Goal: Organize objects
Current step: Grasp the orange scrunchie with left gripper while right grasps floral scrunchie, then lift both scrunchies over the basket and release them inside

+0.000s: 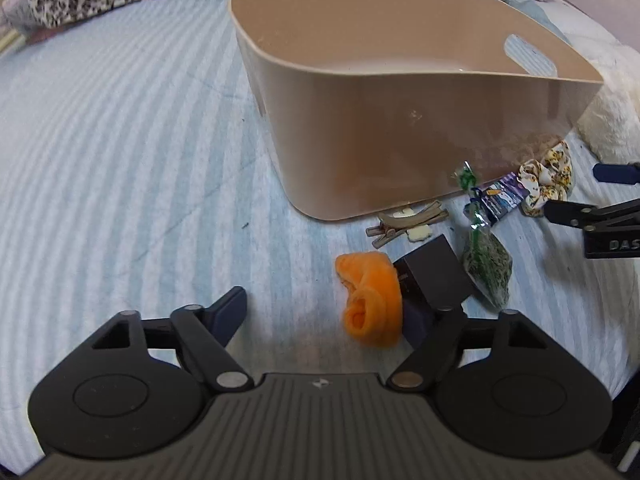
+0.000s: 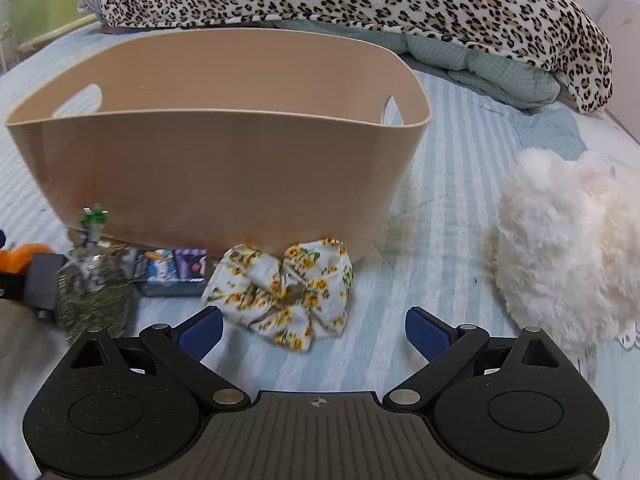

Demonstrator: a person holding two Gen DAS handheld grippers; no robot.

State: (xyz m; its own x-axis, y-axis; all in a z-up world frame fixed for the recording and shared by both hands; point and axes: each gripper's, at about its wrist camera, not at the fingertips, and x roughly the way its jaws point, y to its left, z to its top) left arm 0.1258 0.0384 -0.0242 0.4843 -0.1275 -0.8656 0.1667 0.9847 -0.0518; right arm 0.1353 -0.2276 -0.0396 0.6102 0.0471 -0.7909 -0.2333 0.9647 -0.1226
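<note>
1. Scrunchie (image 2: pixel 286 292), floral cloth, lies on the striped bed (image 2: pixel 440 208) just in front of the tan bin (image 2: pixel 224 176), its far edge at or touching the bin's wall; the right gripper (image 2: pixel 314 334) hangs just short of it with jaws spread and nothing between them
2. It looks light, soft and floppy, so a pinch across one gathered fold should hold; nothing fragile or slippery about it
3. Its long axis runs left to right across the right wrist view, along the bin's near wall
4. Orange cloth (image 1: pixel 370 300) lies rolled beside a dark box (image 1: pixel 434 276), well short of the bin, long axis running toward the camera; probably equally soft
5. Left gripper (image 1: pixel 336 308) is spread wide, the roll inside its right finger, pads not pressing, though that finger is partly hidden
</note>
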